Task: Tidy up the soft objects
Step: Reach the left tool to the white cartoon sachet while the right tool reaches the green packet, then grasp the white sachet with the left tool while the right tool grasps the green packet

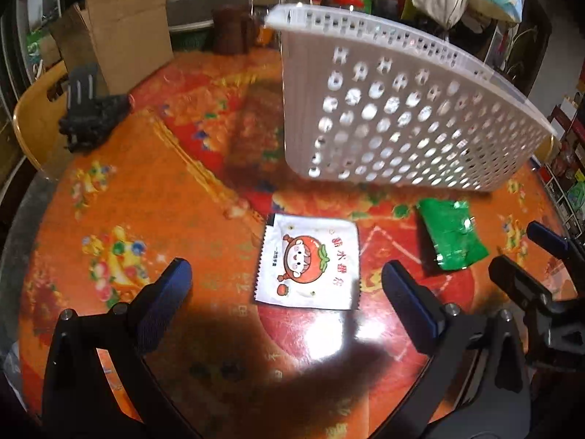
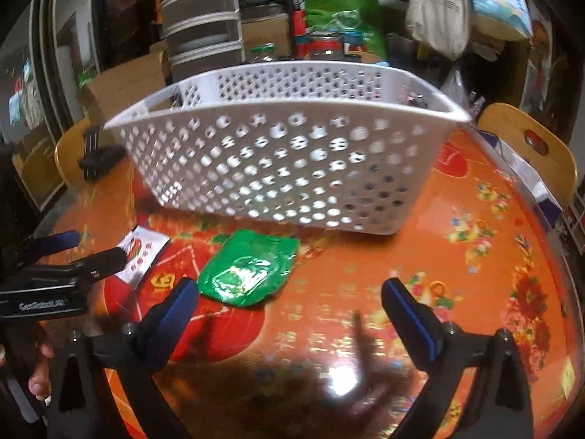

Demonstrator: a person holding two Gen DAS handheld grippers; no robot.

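A white packet [image 1: 309, 265] with a tomato cartoon lies flat on the orange table, just ahead of my open, empty left gripper [image 1: 289, 285]. A shiny green packet [image 1: 451, 234] lies to its right, near the white perforated basket [image 1: 402, 109]. In the right wrist view the green packet [image 2: 252, 269] lies just ahead and left of my open, empty right gripper [image 2: 290, 301], and the white packet [image 2: 140, 252] is partly hidden behind the left gripper [image 2: 73, 252]. The basket [image 2: 278, 161] stands behind both packets. The right gripper also shows in the left wrist view [image 1: 526, 252].
The round table [image 2: 457, 248] has an orange and red patterned cover. A black object [image 1: 91, 117] lies at its far left edge by a wooden chair [image 1: 36, 120]. A cardboard box [image 1: 120, 36], drawers and bags crowd the back. Another chair [image 2: 530, 142] stands right.
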